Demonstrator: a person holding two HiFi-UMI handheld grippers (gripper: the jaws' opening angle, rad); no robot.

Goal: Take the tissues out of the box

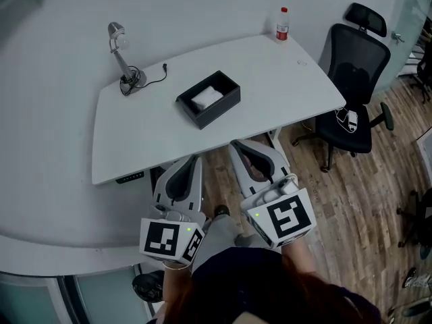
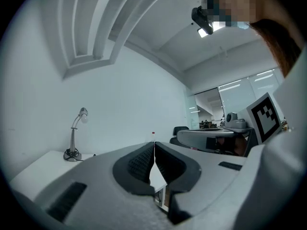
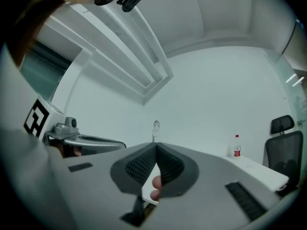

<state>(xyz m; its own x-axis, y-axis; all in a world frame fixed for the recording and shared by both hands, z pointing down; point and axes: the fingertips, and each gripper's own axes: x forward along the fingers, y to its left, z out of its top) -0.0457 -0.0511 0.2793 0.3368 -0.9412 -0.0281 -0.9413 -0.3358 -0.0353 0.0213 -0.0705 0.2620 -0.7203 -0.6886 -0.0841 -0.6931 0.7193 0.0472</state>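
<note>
A black open box point(image 1: 209, 100) sits in the middle of the white table point(image 1: 283, 86), with white tissues point(image 1: 206, 98) lying inside it. I hold both grippers level, short of the table's near edge and well back from the box. The left gripper point(image 1: 194, 159) is shut with nothing between its jaws, and its tips point(image 2: 154, 145) meet. The right gripper point(image 1: 237, 144) is also shut and empty, its pads closed at the tips point(image 3: 156, 145). Neither gripper view shows the box.
A desk lamp point(image 1: 123, 63) with its cable stands at the table's back left, and a red-capped bottle point(image 1: 282, 24) stands at the back right corner. A black office chair point(image 1: 354, 86) is to the right of the table on the wooden floor point(image 1: 378, 181).
</note>
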